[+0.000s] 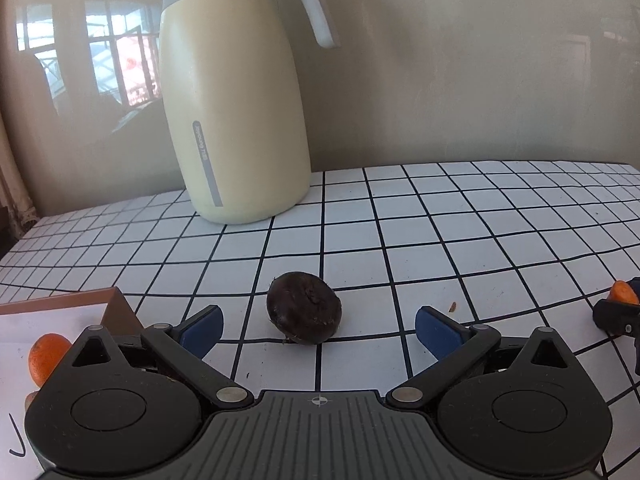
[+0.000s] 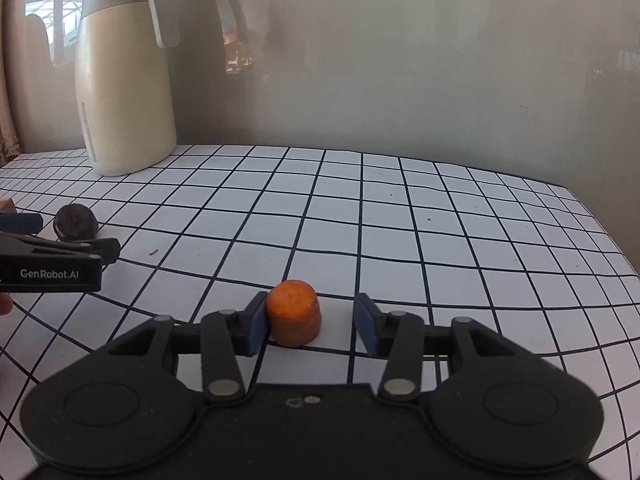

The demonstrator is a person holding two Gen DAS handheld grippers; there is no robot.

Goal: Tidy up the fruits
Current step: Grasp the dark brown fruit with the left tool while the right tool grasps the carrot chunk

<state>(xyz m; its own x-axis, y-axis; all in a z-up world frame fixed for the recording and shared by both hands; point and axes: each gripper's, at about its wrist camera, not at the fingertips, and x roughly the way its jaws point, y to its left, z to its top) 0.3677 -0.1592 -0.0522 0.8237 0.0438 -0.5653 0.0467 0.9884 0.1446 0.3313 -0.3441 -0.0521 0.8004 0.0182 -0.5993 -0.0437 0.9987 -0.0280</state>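
Note:
A dark brown round fruit (image 1: 304, 308) lies on the checked tablecloth (image 1: 440, 232), just ahead of and between the blue pads of my left gripper (image 1: 320, 330). That gripper stands wide open and touches nothing. An orange carrot stub (image 2: 294, 312) stands upright between the fingers of my right gripper (image 2: 312, 326). The left pad rests against the stub, while a clear gap separates it from the right pad, so the gripper is open. An orange citrus fruit (image 1: 46, 356) lies on white paper at the left, partly hidden behind my left gripper's body.
A tall cream thermos jug (image 1: 236, 100) stands at the back left by the wall. A brown-edged box lined with white paper (image 1: 60, 308) sits at the near left. The table's edge runs along the right (image 2: 600, 232). A fingertip shows at the far left (image 2: 5, 305).

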